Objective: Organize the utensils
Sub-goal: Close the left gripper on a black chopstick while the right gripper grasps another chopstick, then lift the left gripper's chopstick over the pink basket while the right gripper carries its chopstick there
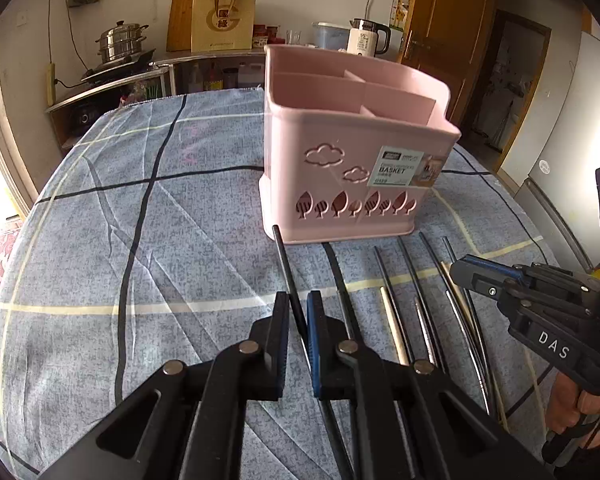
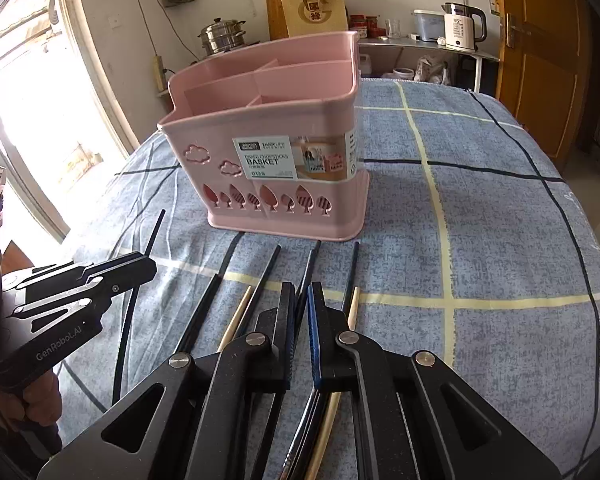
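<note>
A pink divided chopstick basket (image 1: 352,160) (image 2: 276,152) stands upright on the blue checked cloth. My left gripper (image 1: 298,306) is shut on a black chopstick (image 1: 284,256) whose tip points at the basket's foot. My right gripper (image 2: 300,300) is shut on another black chopstick (image 2: 311,260). Each gripper shows in the other's view: the right gripper (image 1: 458,274) at the right, the left gripper (image 2: 150,266) at the left with its chopstick (image 2: 158,228) sticking out. Several loose chopsticks (image 1: 408,300) (image 2: 236,280), black, pale wood and metal, lie on the cloth between them.
The cloth-covered table (image 1: 140,200) (image 2: 480,220) curves away at its edges. Behind it a low counter carries a steel steamer pot (image 1: 122,42), a wooden board and paper bag (image 1: 222,20) and a white kettle (image 2: 460,26). A wooden door (image 2: 540,60) is at the right.
</note>
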Available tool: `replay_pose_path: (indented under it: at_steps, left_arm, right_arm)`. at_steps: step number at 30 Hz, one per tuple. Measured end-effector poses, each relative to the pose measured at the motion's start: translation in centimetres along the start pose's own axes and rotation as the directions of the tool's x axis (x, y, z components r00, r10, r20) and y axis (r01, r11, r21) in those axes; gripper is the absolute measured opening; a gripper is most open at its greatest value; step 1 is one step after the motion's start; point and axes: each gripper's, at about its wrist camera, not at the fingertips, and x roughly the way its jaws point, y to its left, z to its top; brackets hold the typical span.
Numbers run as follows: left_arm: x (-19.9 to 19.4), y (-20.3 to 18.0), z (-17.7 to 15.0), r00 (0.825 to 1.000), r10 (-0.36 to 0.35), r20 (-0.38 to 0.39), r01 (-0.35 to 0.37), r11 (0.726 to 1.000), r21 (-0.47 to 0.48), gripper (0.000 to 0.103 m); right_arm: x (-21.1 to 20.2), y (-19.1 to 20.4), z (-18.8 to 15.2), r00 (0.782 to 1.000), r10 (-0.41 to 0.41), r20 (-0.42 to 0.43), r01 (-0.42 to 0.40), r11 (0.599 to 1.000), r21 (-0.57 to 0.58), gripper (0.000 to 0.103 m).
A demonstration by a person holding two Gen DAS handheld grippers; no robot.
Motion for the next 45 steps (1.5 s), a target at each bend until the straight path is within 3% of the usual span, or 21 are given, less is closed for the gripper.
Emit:
replay_pose_path:
  at_steps: [8, 16, 34, 45]
  left_arm:
    - [-6.4, -0.2, 1.4, 0.987, -0.078, 0.139, 0.077, 0.997, 0.008, 0.007]
    - [-10.7, -0.3, 2.4, 0.969, -0.097, 0.225, 0.092, 0.995, 0.032, 0.005]
    - [-13.0, -1.1, 4.9, 0.953, -0.133, 0.273, 0.122, 0.991, 0.058, 0.005]
    - [-13.9, -1.4, 10.0, 0.94, -0.162, 0.3, 0.147, 0.987, 0.07, 0.005]
  right_arm:
    - [-5.3, 1.1, 1.2, 0.991, 0.053, 0.125, -0.051, 0.999, -0.02, 0.005]
    - [-9.9, 2.2, 2.1, 0.967, 0.08, 0.242, -0.065, 0.995, -0.069, 0.005]
    - [-13.6, 1.7, 4.3, 0.931, 0.084, 0.356, -0.058, 0.995, -0.082, 0.004]
    - [-15.1, 1.9, 8.3, 0.902, 0.093, 0.421, -0.049, 0.992, -0.114, 0.004]
